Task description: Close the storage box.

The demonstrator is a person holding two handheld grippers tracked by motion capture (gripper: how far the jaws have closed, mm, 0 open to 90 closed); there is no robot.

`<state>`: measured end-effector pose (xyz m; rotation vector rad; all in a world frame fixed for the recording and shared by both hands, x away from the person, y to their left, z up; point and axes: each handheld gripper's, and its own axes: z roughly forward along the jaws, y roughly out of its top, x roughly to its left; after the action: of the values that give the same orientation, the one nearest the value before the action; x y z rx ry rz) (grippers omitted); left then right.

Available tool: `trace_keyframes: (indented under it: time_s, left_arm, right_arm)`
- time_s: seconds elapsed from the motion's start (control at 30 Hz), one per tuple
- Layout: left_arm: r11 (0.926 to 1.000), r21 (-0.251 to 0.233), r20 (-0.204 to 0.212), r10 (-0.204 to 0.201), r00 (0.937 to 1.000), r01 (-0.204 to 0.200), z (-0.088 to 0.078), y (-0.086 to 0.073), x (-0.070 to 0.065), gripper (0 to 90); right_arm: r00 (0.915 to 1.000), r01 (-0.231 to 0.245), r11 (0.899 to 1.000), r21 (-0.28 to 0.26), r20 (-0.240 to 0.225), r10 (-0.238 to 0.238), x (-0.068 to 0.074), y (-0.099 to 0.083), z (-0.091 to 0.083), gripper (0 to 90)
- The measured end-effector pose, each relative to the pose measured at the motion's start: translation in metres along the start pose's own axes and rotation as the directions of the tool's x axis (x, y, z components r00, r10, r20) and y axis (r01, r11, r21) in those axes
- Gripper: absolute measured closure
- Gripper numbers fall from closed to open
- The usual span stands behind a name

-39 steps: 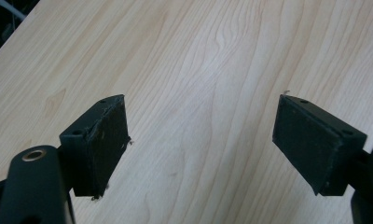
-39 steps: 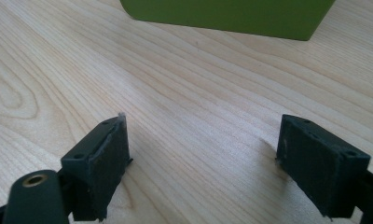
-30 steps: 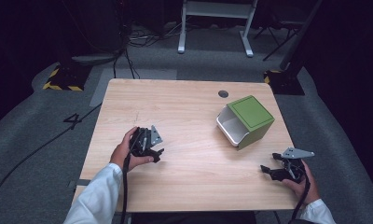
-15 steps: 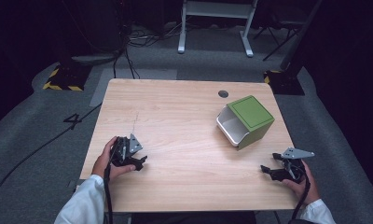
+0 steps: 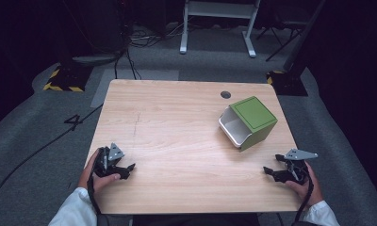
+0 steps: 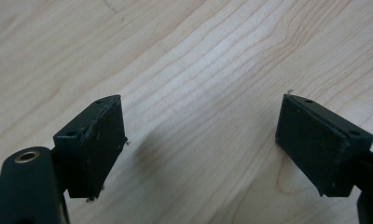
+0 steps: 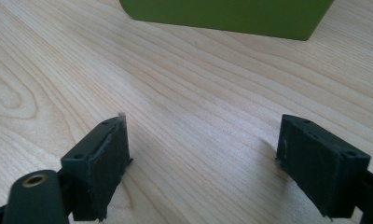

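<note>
From above, my left gripper point(image 5: 125, 169) rests near the table's point(image 5: 177, 136) near-left corner and my right gripper point(image 5: 270, 172) near its near-right corner; a green box point(image 5: 249, 121) lies tipped on the right side. Along my left gripper, jaws gape wide over bare wood. Along my right, jaws wide too, the box ahead.

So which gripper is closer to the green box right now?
Right. The right gripper sits near the table's front right corner, just in front of the green box; the left gripper is far across at the front left.
</note>
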<state>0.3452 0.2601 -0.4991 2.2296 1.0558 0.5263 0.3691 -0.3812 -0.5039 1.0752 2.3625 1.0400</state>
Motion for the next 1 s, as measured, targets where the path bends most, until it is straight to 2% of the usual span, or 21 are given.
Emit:
trace_keyframes:
  time_s: [0.03,0.07,0.13,0.27,1.0]
  left_arm:
    - [0.9997,-0.010,0.007,-0.024,0.9997,0.024,-0.001,-0.004,0.002,15.8]
    - [0.9978,-0.018,0.022,-0.064,0.9977,0.064,-0.002,-0.008,0.003,15.8]
    - [0.9938,-0.020,0.040,-0.109,0.9933,0.109,-0.004,-0.014,0.007,15.8]
    - [0.9909,-0.020,0.025,-0.132,0.9909,0.133,-0.008,-0.019,0.007,15.8]
    - [0.9904,-0.021,0.021,-0.136,0.9905,0.137,-0.009,-0.019,0.007,15.6]
  right_arm:
    - [1.0000,0.000,1.000,0.000,0.000,0.000,0.000,0.000,0.000,17.0]
    - [1.0000,0.000,1.000,0.000,0.000,0.000,0.000,0.000,0.000,17.0]
    - [1.0000,0.001,1.000,0.000,0.000,-0.001,0.000,0.000,0.000,17.1]
    - [1.0000,0.002,1.000,-0.001,-0.001,-0.002,0.000,0.000,0.000,17.2]
    - [1.0000,0.002,1.000,-0.001,0.002,-0.002,0.000,0.000,0.000,17.1]
